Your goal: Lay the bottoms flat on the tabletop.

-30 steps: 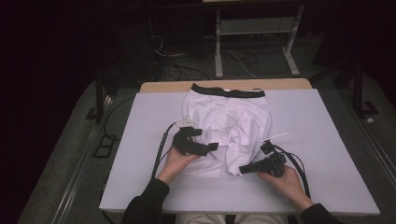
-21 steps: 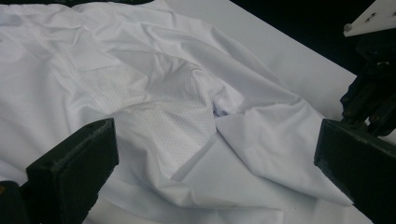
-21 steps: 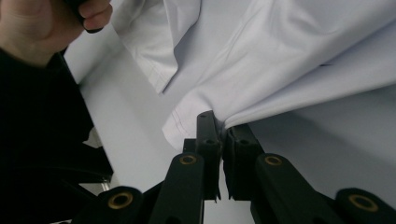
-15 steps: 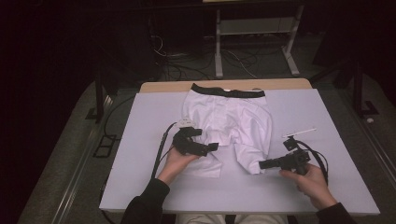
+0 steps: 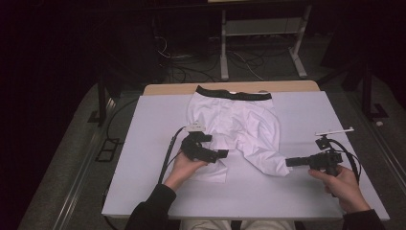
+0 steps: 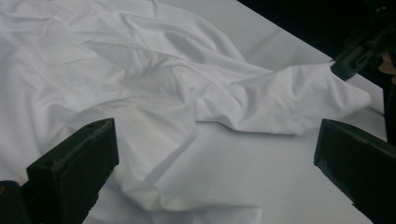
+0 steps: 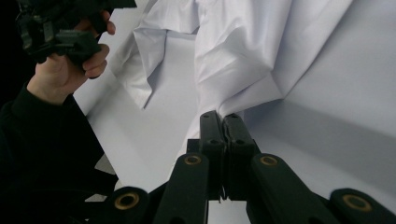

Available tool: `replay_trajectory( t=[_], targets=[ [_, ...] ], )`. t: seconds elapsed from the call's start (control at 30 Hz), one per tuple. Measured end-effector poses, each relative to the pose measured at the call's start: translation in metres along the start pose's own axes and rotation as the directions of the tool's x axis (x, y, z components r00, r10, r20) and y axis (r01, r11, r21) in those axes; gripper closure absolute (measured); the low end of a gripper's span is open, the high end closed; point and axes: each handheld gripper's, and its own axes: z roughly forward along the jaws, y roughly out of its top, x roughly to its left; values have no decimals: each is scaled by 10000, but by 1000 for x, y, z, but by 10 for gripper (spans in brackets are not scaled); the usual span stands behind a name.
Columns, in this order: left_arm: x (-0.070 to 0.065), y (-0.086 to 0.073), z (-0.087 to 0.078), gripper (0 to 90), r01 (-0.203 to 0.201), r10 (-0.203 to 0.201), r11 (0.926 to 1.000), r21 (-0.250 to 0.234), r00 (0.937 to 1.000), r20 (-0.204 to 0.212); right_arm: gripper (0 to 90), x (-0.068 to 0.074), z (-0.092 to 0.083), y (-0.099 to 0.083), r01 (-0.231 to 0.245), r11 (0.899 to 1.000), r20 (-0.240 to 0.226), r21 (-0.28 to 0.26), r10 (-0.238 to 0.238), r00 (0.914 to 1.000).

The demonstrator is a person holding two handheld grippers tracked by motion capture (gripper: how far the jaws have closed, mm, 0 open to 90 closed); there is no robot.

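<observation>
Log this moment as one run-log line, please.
right tongs: shut on white shorts leg corner, pulling it sideways | left tongs: open, over other leg | shorts: on grey table, black waistband far edge

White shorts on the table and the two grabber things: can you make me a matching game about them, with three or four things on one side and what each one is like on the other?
Things:
1. left gripper
2. right gripper
3. white shorts
4. waistband

What each is like:
A. black strip at the far edge of the cloth
B. jaws spread wide apart over the cloth
C. spread out crumpled on the table
D. jaws pinched together on a corner of the cloth

Right pairs: 1-B, 2-D, 3-C, 4-A
</observation>
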Motion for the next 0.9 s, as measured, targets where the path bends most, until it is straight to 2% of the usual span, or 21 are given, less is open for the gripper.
replay_trajectory(
  t=[0.07, 0.1, 0.23, 0.4, 0.53, 0.67, 0.77, 0.9],
  targets=[
    [-5, 0, 3, 22, -232, 230, 9996, 141, 9996, 185, 873, -1, -2, 0, -19, 9999, -27, -121, 18, 10000],
    [-8, 0, 5, 60, -376, 373, 9992, 105, 9989, 277, 873, -2, -2, 1, -75, 9999, -31, -140, 75, 10000],
    [-22, 2, 16, 133, -872, 852, 9959, 233, 9933, 779, 873, -4, 0, 2, -86, 9998, 19, -184, 86, 10000],
    [-40, 3, 38, 178, -1569, 1470, 9855, 652, 9797, 1363, 874, -8, 3, 8, -187, 9992, 36, -339, 189, 9998],
    [-52, 3, 57, 275, -1848, 1709, 9808, 618, 9683, 1821, 874, -13, 5, 13, -295, 9985, 56, -460, 297, 9995],
    [-60, 2, 78, 373, -2146, 1944, 9735, 786, 9585, 2086, 874, -16, 5, 16, -311, 9977, 57, -597, 315, 9995],
    [-63, 0, 91, 429, -2320, 2081, 9680, 954, 9550, 2112, 874, -19, 4, 17, -305, 9974, 48, -647, 309, 9995],
    [-69, 0, 106, 510, -2298, 2093, 9694, 862, 9575, 1986, 874, -22, 4, 19, -407, 9966, -33, -721, 406, 9992]
  ],
)
